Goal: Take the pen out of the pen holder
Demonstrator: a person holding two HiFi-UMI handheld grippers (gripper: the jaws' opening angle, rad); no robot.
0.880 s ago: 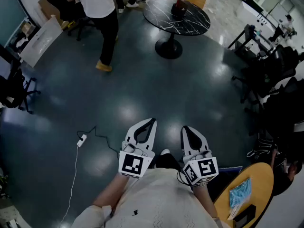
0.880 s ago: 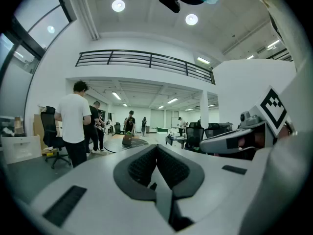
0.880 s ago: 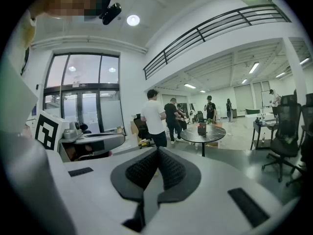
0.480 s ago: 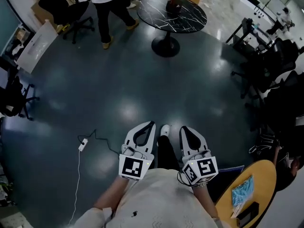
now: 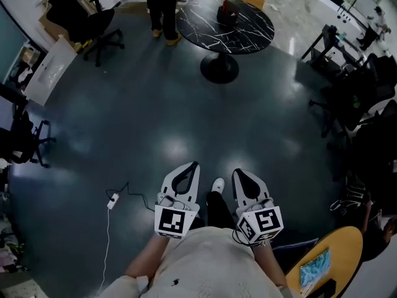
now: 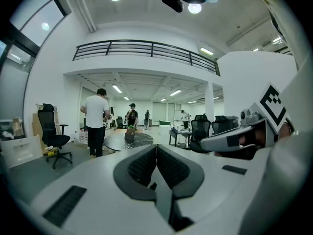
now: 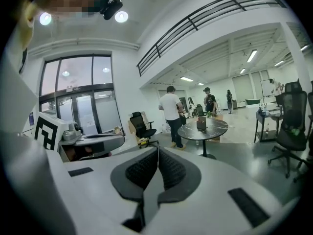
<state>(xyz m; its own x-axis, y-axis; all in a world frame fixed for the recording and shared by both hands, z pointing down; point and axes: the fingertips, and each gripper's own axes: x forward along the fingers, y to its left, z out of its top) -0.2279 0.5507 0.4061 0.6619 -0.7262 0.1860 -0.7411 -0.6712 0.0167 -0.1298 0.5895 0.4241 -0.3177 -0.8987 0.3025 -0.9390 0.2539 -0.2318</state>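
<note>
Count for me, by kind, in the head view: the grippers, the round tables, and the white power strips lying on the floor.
Grippers: 2, the left gripper and the right gripper, both shut and empty.
Round tables: 2, the black marble table and the yellow table.
White power strips: 1, the white power strip.
Total: 5

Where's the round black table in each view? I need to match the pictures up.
Head view: the round black table is at the top, right of centre.
Left gripper view: the table is small and left of centre, at mid-height.
Right gripper view: the table is right of centre, at mid-height.
Shared landmark: a person in a white shirt stands at the table's left in all three.
</note>
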